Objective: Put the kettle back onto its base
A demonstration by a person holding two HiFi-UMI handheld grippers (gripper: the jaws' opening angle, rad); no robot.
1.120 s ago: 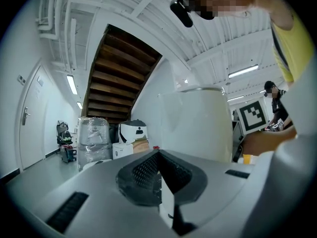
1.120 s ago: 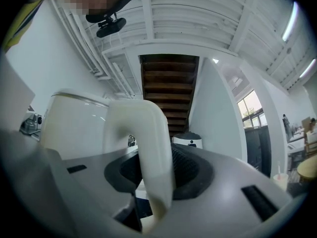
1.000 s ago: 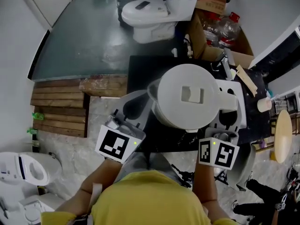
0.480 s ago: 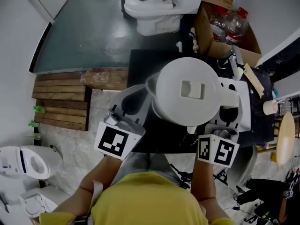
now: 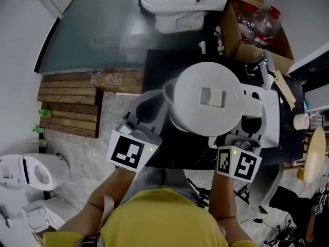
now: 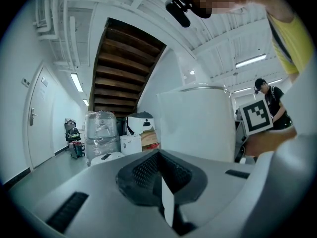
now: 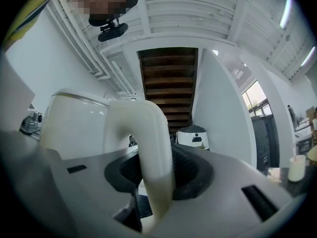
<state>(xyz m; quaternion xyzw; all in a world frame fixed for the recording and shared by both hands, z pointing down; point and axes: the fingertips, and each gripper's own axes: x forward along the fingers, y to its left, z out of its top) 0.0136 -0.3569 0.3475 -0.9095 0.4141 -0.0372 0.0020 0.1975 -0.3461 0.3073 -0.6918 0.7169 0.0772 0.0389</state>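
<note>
In the head view a white kettle [image 5: 208,104] with a round lid hangs over the black table [image 5: 159,71]. Its handle [image 5: 252,107] points right. My right gripper [image 5: 251,118] is shut on that handle; in the right gripper view the curved white handle [image 7: 148,148] fills the space between the jaws of the right gripper [image 7: 158,177], the kettle body [image 7: 74,123] to the left. My left gripper [image 5: 154,102] sits beside the kettle's left side near the spout, jaws together. In the left gripper view the left gripper [image 6: 159,155] holds nothing, the kettle [image 6: 198,123] at right. No base shows; the kettle covers what lies below.
A white toilet [image 5: 180,4] stands beyond the table on the grey floor. At the back right a cardboard box [image 5: 241,45] holds plastic bottles. Wooden pallets [image 5: 69,107] lie to the left, a white machine [image 5: 25,171] at lower left. A paper cup [image 5: 299,121] stands far right.
The kettle and both grippers have shifted slightly together over the table, and the room slid upward in the head view. The right grip on the handle is unchanged.
</note>
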